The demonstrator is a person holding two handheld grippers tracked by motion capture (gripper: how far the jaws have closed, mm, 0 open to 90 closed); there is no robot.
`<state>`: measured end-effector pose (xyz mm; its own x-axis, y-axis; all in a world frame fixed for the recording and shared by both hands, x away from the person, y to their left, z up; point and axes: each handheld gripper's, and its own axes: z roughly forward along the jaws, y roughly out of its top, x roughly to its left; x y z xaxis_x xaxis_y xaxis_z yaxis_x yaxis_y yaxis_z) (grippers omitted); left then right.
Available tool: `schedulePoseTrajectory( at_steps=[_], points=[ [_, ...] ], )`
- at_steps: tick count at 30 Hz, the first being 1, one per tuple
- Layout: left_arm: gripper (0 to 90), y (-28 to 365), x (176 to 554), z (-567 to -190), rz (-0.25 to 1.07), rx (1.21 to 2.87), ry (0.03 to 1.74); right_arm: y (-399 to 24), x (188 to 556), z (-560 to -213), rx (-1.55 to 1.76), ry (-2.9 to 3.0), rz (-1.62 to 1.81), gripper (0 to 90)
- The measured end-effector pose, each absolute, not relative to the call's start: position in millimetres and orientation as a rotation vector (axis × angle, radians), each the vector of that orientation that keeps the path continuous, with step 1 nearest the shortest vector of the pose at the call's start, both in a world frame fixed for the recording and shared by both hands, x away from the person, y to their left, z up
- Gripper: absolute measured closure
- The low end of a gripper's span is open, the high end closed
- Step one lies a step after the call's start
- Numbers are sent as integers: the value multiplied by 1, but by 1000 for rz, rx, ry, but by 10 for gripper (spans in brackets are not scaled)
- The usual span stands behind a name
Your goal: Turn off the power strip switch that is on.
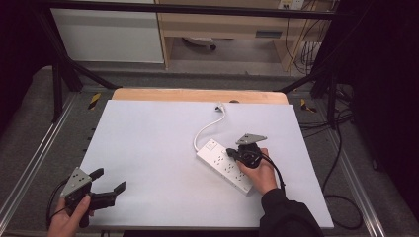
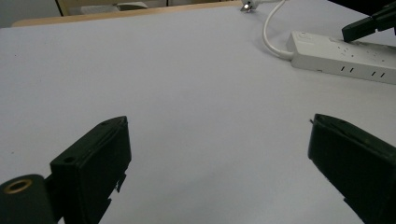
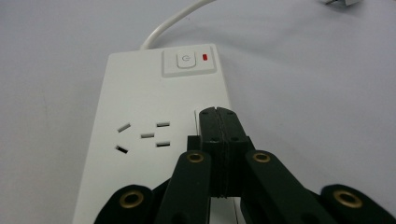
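While right tongs (image 3: 217, 114) hover closed over power strip (image 3: 140, 116), left tongs (image 2: 217, 154) gape empty — well apart.

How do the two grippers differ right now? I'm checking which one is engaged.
The left gripper has its jaws spread wide; the right gripper has its jaws pressed together. The left hovers over bare table near the front edge; the right sits over the white power strip. Both are black and hand-held.

You're clearly in some lab setup: black metal frame (image 1: 59, 74) around the white table (image 1: 148, 163), loose cables (image 1: 341, 148) on grey carpet, plain wooden shelving (image 1: 222, 24) behind.
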<state>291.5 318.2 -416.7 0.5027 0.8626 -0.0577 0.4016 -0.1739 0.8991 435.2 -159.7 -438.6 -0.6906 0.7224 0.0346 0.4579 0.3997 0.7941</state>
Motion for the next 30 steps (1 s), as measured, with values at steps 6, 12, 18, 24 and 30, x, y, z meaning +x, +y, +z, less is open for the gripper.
schedulePoseTrajectory(
  at_steps=[6, 12, 18, 24, 30],
  points=[
    [60, 318, 292, -417, 596, 1775, 1064, -160, 436, -438, 1036, 2344, 1189, 900],
    [61, 318, 292, -417, 595, 1777, 1064, -160, 435, -434, 1046, 2321, 1230, 900],
    [61, 318, 291, -417, 595, 1777, 1064, -162, 435, -427, 1074, 2283, 1276, 853],
    [62, 318, 291, -417, 596, 1776, 1064, -161, 433, -423, 1093, 2270, 1302, 782],
    [62, 318, 292, -417, 595, 1779, 1063, -160, 432, -417, 1098, 2241, 1310, 629]
  ],
)
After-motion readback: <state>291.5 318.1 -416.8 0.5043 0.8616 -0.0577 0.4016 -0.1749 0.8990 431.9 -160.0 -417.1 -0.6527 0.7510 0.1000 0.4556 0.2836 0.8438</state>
